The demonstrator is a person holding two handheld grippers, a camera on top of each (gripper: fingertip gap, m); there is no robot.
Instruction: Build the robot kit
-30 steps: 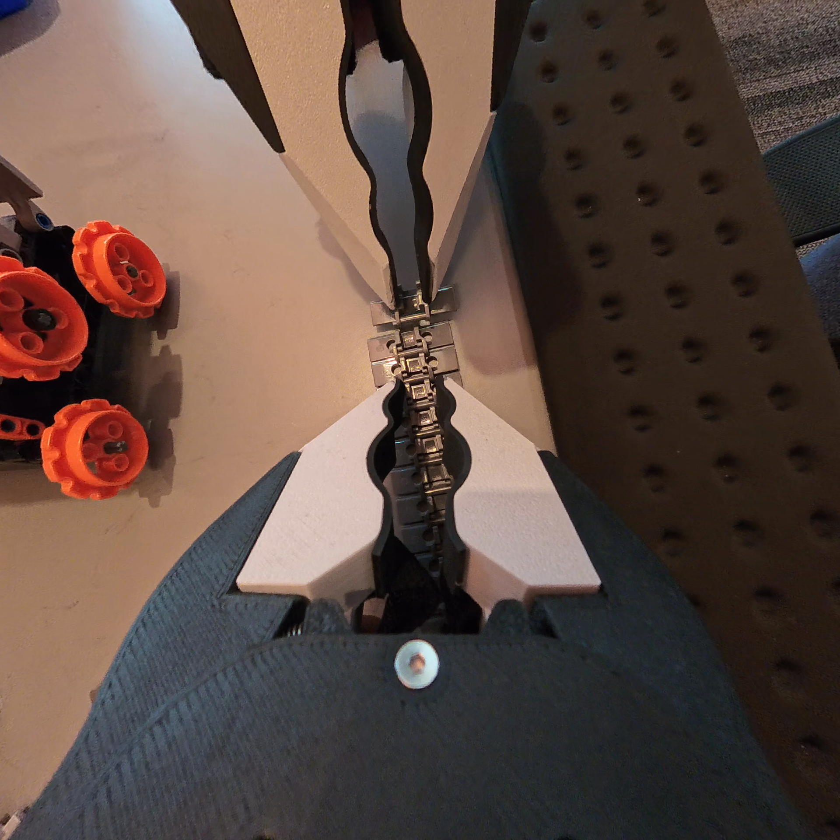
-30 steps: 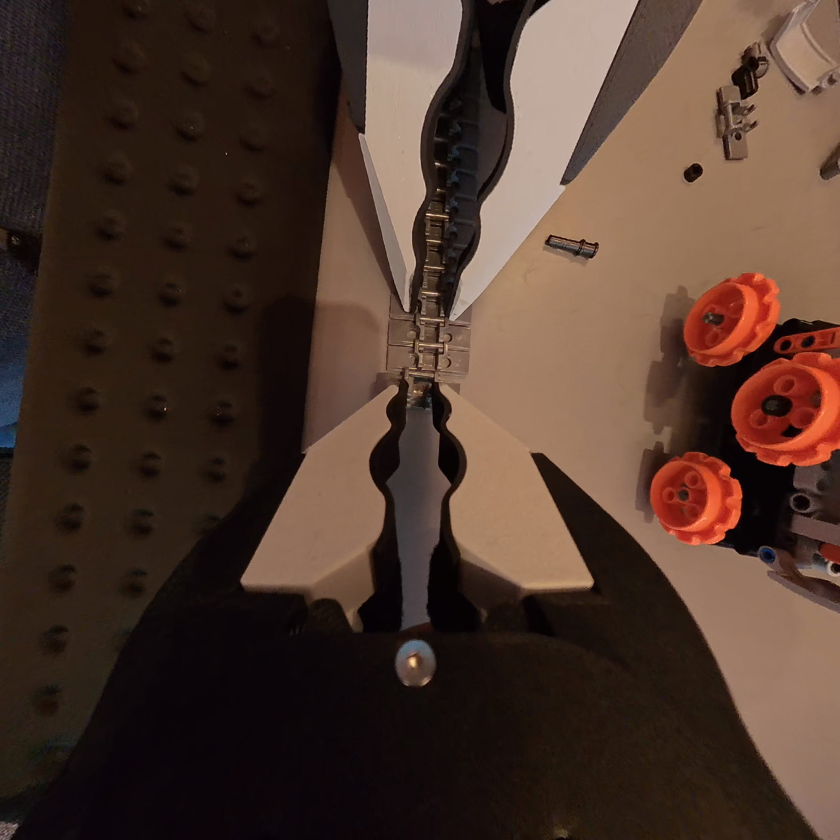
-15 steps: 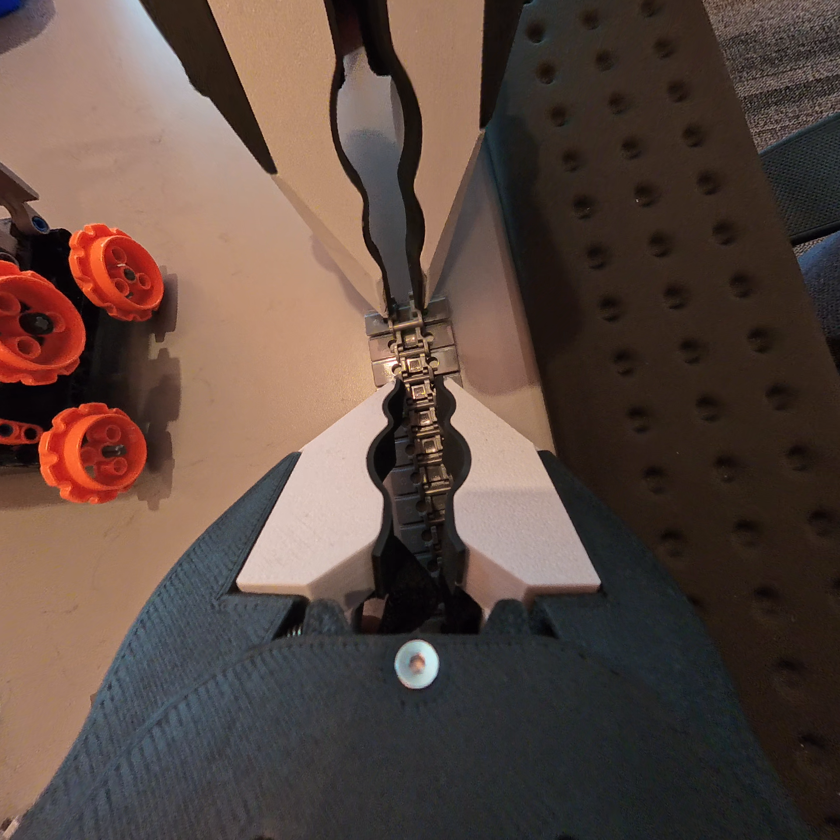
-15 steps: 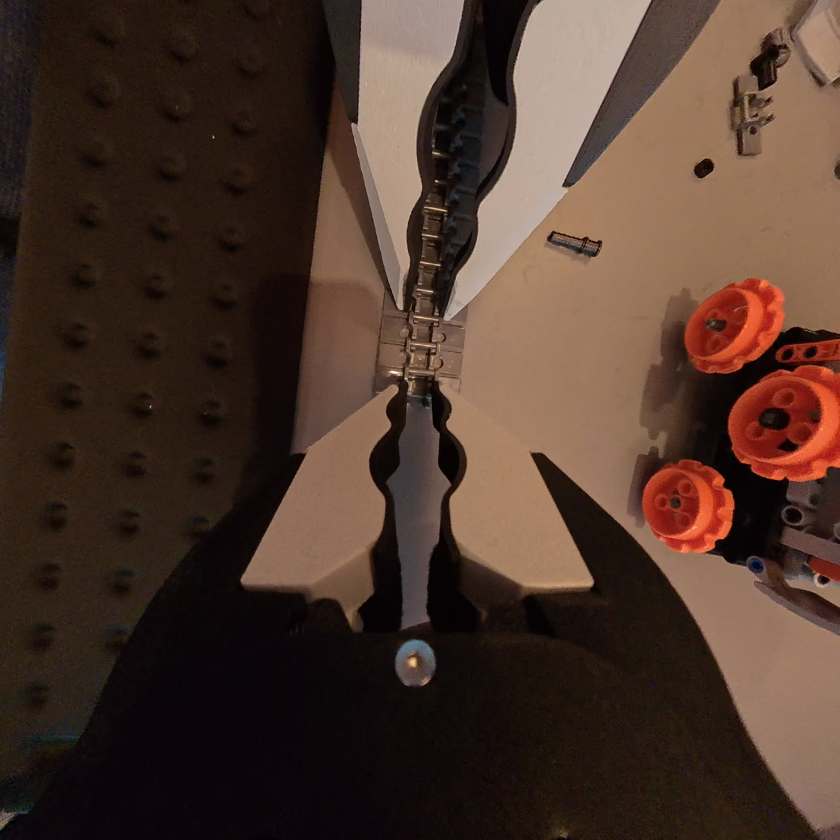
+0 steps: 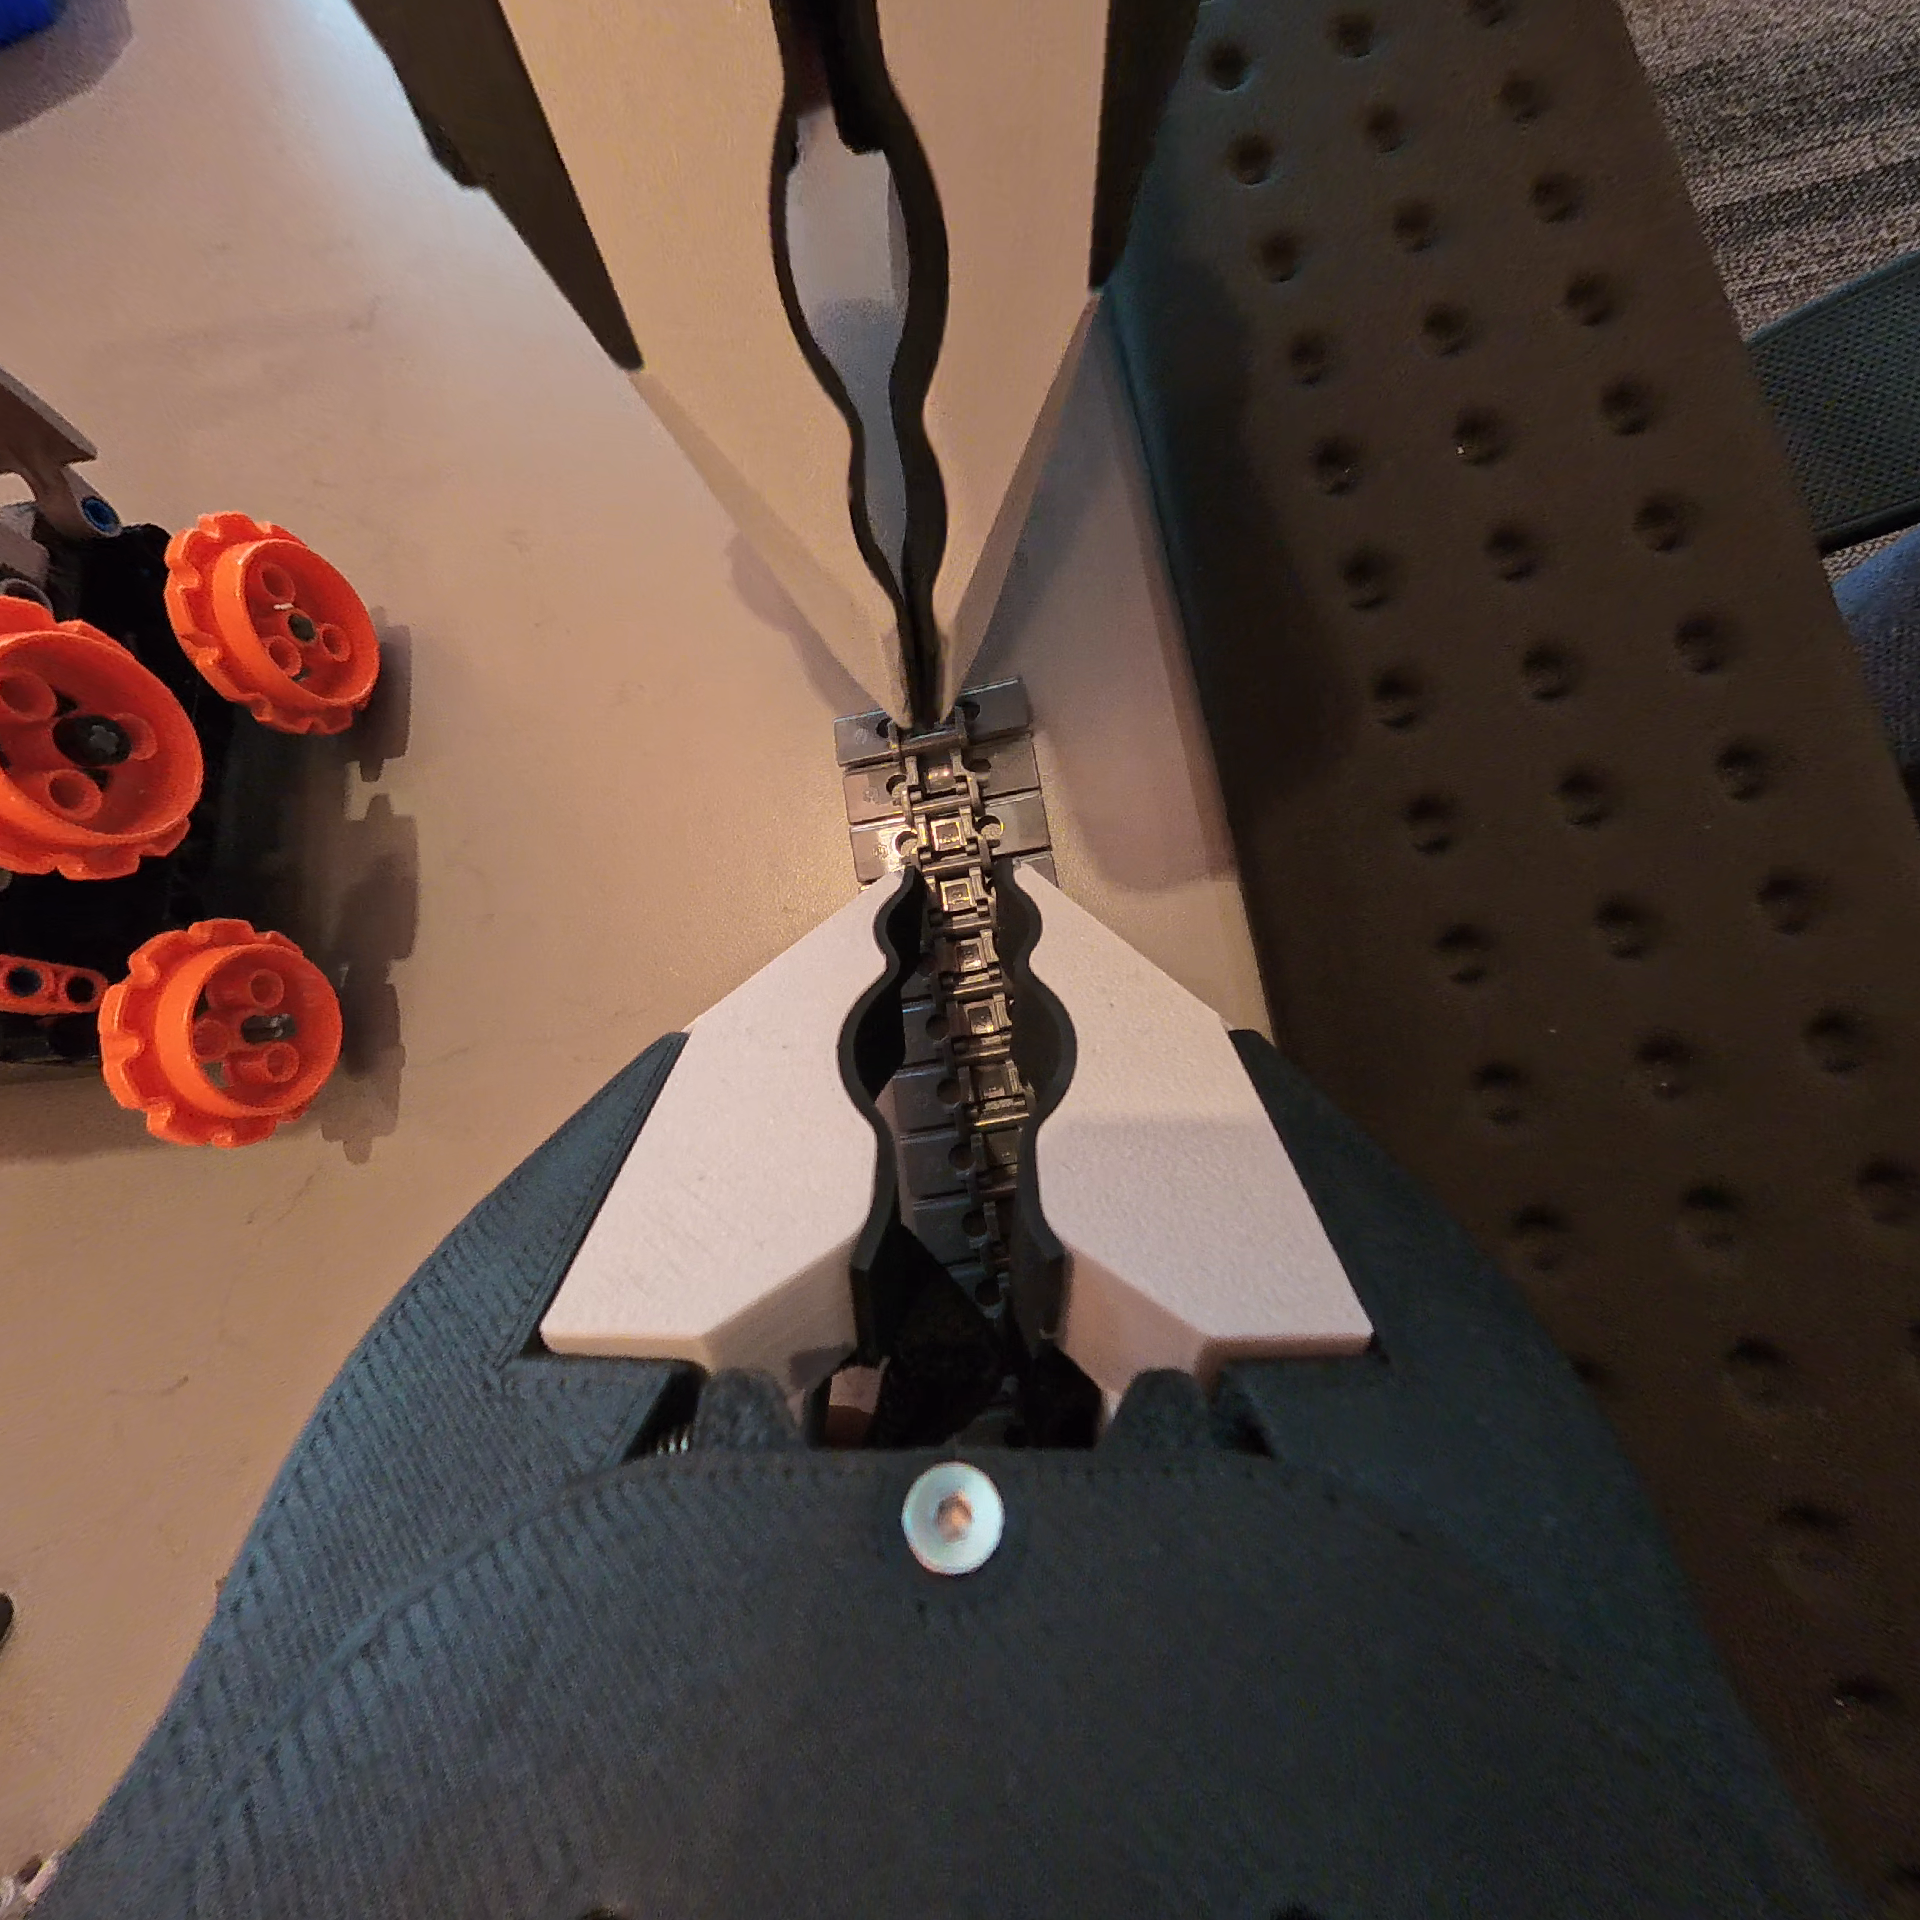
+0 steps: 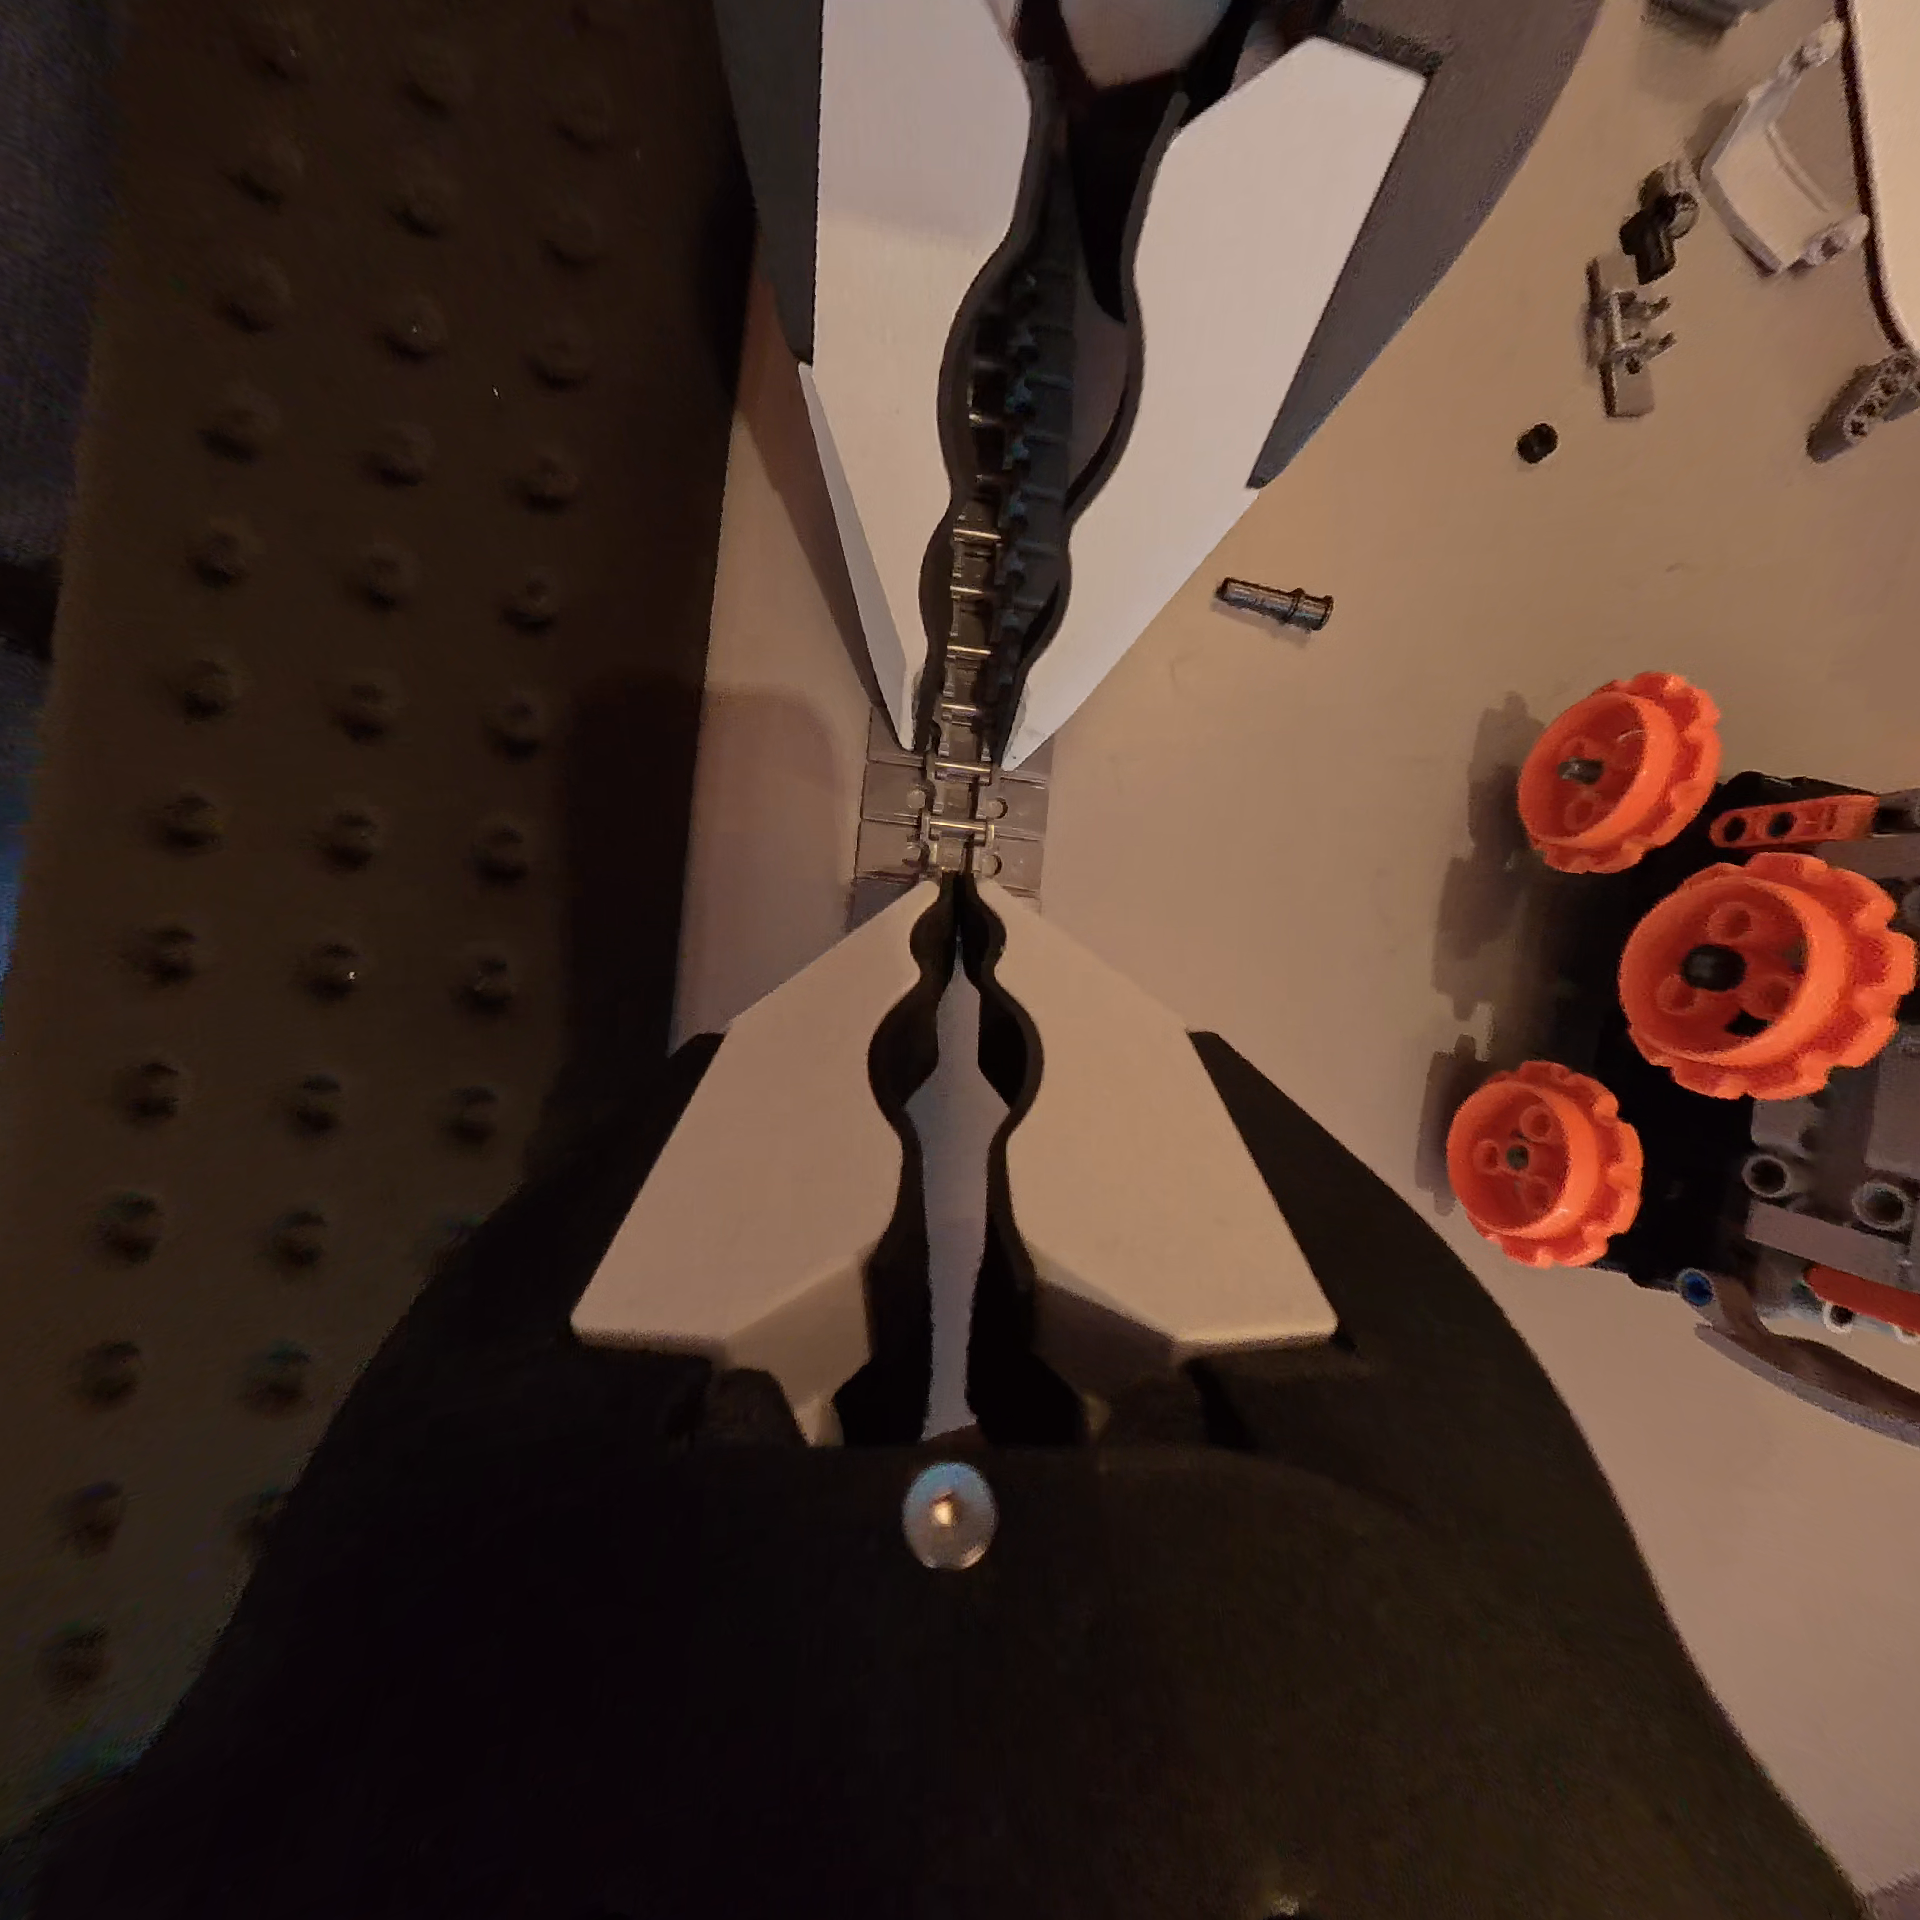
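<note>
A dark grey linked track chain [image 5: 940, 795] lies stretched over the beige table [image 5: 468, 343] between my two grippers. My left gripper [image 5: 964, 883] is shut on the track, and several links run back between its fingers. My right gripper [image 5: 925, 701] comes in from the far side, tip to tip with the left. In the right wrist view, my right gripper [image 6: 954, 899] is pinched shut on the end link of the track [image 6: 951, 808]. The left gripper [image 6: 961, 727] faces it from above, with the track running up into its jaws.
A black model with orange toothed wheels [image 5: 249, 634] stands to the left of the left gripper and also shows in the right wrist view [image 6: 1766, 977]. A black studded panel [image 5: 1507, 727] runs along the table edge. Loose parts lie about: a dark pin [image 6: 1276, 603] and grey pieces [image 6: 1626, 322]. Less than 4 cm separates the two grippers' tips.
My right gripper's fingertips have closed tighter on the end link of the track. Both grippers have shifted slightly, and the exposed stretch of track between them stays short.
</note>
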